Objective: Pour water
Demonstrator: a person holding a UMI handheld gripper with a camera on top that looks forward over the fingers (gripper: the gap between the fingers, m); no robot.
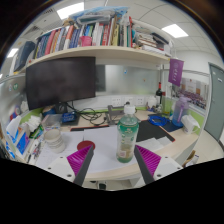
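A clear bottle (127,138) with a green cap and a green label stands upright on the white desk (105,166), just ahead of my fingers and between their lines. My gripper (113,163) is open; its magenta pads (79,160) sit wide apart, with a clear gap at each side of the bottle. A clear glass cup (53,130) stands on the desk to the left, beyond the left finger. A small red dish (85,147) lies just past the left pad.
A black monitor (60,82) stands at the back left under a shelf of books (90,38). Cables and small items clutter the desk's back. A dark notebook (154,130) lies right of the bottle. A purple banner (175,71) hangs at the right.
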